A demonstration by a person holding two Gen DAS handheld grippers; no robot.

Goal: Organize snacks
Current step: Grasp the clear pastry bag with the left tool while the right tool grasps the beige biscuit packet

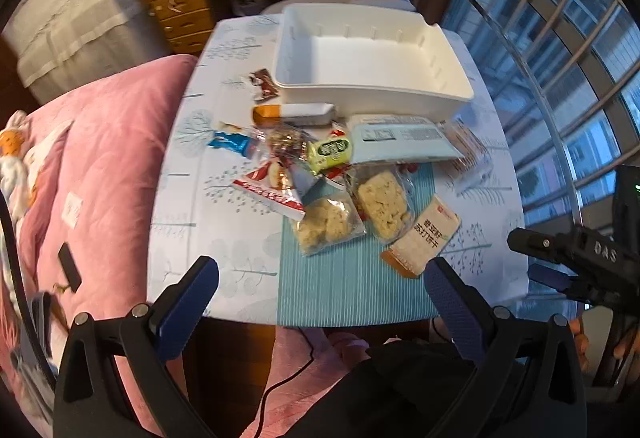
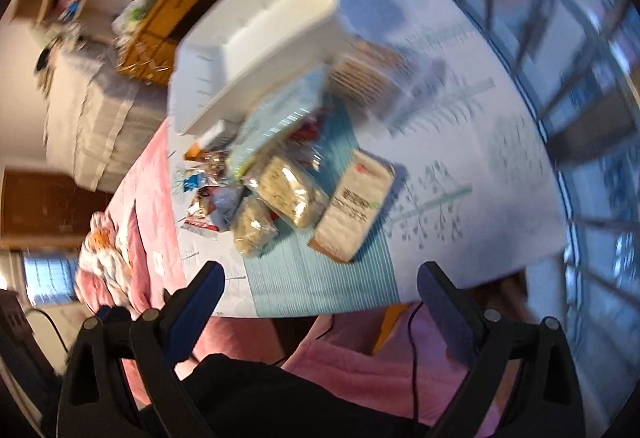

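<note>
Both claws (image 1: 320,278) (image 2: 318,280) wide apart, holding nothing.

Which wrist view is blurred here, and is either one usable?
Left wrist view: sharp, white bin and snacks readable, fisheye bending at edges. Right wrist view: heavy motion blur smears the bin and snacks; only the gripper stays crisp.
</note>
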